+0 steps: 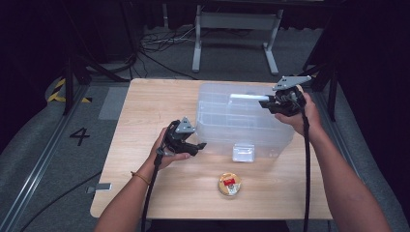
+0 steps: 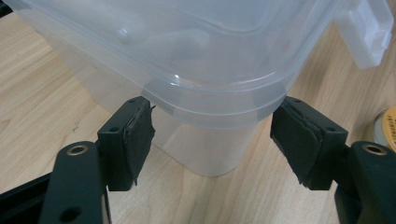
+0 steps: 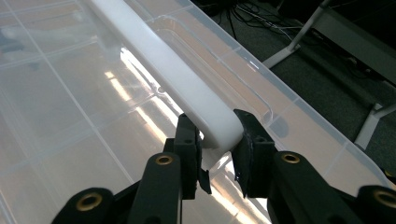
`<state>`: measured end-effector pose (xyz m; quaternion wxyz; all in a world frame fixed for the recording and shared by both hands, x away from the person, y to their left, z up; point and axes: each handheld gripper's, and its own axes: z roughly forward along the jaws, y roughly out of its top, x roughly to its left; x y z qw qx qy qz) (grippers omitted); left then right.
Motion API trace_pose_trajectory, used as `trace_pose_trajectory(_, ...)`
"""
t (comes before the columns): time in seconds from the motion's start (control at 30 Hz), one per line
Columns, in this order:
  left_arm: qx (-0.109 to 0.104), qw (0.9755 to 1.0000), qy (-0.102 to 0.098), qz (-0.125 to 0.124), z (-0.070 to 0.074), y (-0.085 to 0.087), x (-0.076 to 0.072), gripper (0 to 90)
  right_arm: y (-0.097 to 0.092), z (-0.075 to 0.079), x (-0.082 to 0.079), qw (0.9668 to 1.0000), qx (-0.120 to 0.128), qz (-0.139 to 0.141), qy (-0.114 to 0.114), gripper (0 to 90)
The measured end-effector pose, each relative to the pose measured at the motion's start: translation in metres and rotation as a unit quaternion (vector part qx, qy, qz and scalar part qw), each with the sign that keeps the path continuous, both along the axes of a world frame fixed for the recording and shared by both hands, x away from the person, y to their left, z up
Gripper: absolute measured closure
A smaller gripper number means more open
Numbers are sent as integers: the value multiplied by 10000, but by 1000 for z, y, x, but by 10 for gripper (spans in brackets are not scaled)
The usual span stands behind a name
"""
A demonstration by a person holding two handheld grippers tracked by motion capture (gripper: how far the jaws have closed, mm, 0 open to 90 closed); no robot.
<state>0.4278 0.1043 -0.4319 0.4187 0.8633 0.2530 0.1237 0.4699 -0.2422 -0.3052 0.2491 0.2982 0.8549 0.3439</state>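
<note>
Two grippers work a clear box (image 1: 241, 123) on the wooden tabletop (image 1: 145, 111). Right gripper (image 3: 217, 140) is clenched on its white handle (image 3: 177, 84); left gripper (image 2: 212, 135) is released, straddling a corner. Grey floor (image 1: 232, 53) and cables (image 1: 159, 41) lie beyond.

The high view looks forward and down from above the person's side, taking in the whole tabletop (image 1: 159, 193) and the floor beyond. The left gripper view sits low and very close to a corner of the clear plastic box (image 2: 210, 70), looking along its jaws. The right gripper view looks closely across the box's lid at its white handle (image 3: 187, 88); all three views share the box.
</note>
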Motion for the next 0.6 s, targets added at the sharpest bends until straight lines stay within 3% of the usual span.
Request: trace_pose_trajectory(0.6,-38,10000,30,-32,1,8,-15,342,7,1,-8,9999,-57,104,39,730)
